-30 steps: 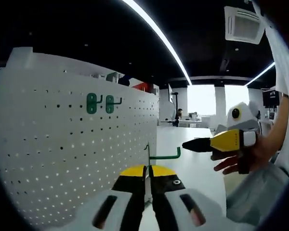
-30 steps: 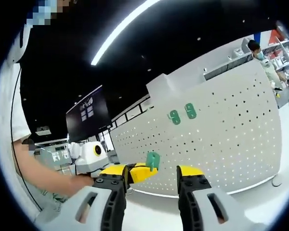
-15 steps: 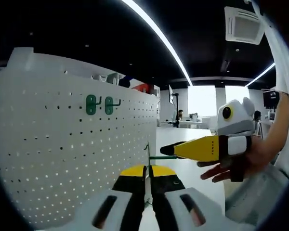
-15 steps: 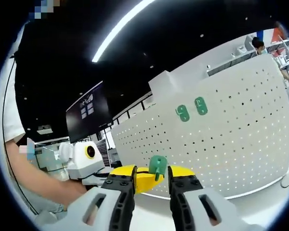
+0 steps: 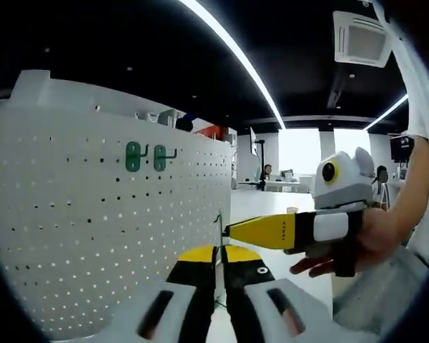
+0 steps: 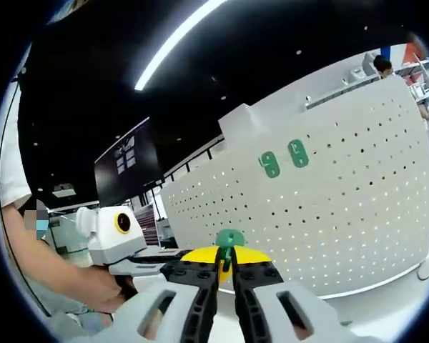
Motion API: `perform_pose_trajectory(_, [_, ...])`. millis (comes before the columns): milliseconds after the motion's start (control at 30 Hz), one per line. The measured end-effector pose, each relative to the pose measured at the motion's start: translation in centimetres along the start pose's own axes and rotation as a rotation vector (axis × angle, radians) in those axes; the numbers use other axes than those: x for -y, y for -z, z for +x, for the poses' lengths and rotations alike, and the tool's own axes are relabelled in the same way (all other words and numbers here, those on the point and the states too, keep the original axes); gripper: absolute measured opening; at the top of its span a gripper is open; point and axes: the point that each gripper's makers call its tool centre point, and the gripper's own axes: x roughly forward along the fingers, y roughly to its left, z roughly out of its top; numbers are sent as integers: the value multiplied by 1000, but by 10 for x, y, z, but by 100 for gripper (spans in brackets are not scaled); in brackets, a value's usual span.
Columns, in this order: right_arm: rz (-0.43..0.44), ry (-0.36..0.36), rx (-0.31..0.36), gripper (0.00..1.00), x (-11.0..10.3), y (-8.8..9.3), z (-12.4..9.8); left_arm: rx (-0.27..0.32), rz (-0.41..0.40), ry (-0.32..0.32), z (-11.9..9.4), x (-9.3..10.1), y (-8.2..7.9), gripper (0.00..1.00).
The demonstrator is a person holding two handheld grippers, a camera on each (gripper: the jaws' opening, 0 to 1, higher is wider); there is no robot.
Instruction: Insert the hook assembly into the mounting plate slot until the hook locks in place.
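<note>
Counts first: we hold 2 grippers, we see 3 green plastic hooks in all (1 in hand, 2 on the board), 1 white perforated pegboard.

Left gripper view, nearest: our left gripper (image 5: pixel 217 259), yellow-tipped black jaws pressed together on the thin green plastic hook w/ backplate (image 5: pixel 217 227); the plate edge stands up from between the tips, rod running off to the right. The right gripper (image 5: pixel 227 230) comes in from the right, a hand (image 5: pixel 357 239) round its body; its yellow tip sits at the hook's rod, just beside the plate.

Right gripper view, nearest: same gripper's jaws (image 6: pixel 227 261) nearly closed, narrow gap, w/ the hook's rounded green end (image 6: pixel 230 238) rising from between the tips, so both grippers have hold of the one hook. Left gripper's white body comes in from the left, an arm behind it.

Farther: the white perforated pegboard panel (image 5: pixel 93 236) stands upright, apart from the held hook. The 2 mounted green hooks (image 5: pixel 144 156) sit side by side in the upper part, well above the held one; same pair (image 6: pixel 283 158) seen from the right.

Beyond: office w/ ceiling light strips.
</note>
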Motion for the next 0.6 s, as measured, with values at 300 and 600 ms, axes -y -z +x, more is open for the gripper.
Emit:
perform_pose_trajectory(300, [-7, 11, 7, 2, 1, 0, 0, 1, 6, -3, 0, 1, 0, 3])
perform_pose_trajectory(600, [-11, 12, 4, 1, 1, 0, -1, -3, -13, -4, 1, 2, -1, 4])
